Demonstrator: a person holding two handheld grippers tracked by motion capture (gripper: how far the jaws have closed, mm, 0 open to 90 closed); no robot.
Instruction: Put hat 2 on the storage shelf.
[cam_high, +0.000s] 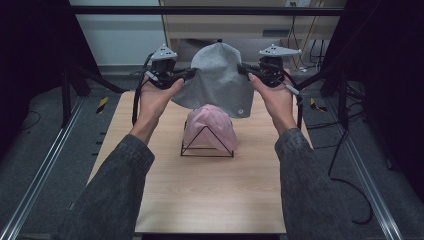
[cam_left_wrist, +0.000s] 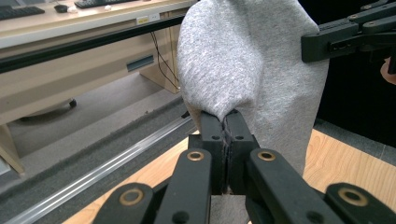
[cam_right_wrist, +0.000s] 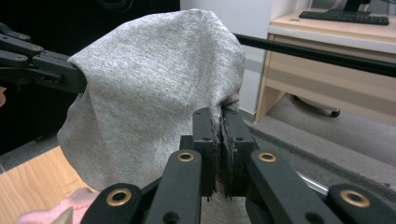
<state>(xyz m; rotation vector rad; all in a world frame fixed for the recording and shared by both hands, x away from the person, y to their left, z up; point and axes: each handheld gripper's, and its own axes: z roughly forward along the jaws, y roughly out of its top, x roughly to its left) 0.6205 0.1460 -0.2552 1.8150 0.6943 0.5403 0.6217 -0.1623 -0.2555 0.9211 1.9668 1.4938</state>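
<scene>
A grey knit beanie hangs in the air, stretched between my two grippers above the far part of the table. My left gripper is shut on its left edge; in the left gripper view the jaws pinch the grey fabric at the left gripper's tips. My right gripper is shut on the right edge, and the right gripper view shows cloth clamped between the right gripper's tips. Under the beanie a pink beanie sits over a black wire stand.
The light wooden table has bare room in front of the stand. Metal rails run along both sides on grey carpet. A desk with a keyboard stands beyond the table.
</scene>
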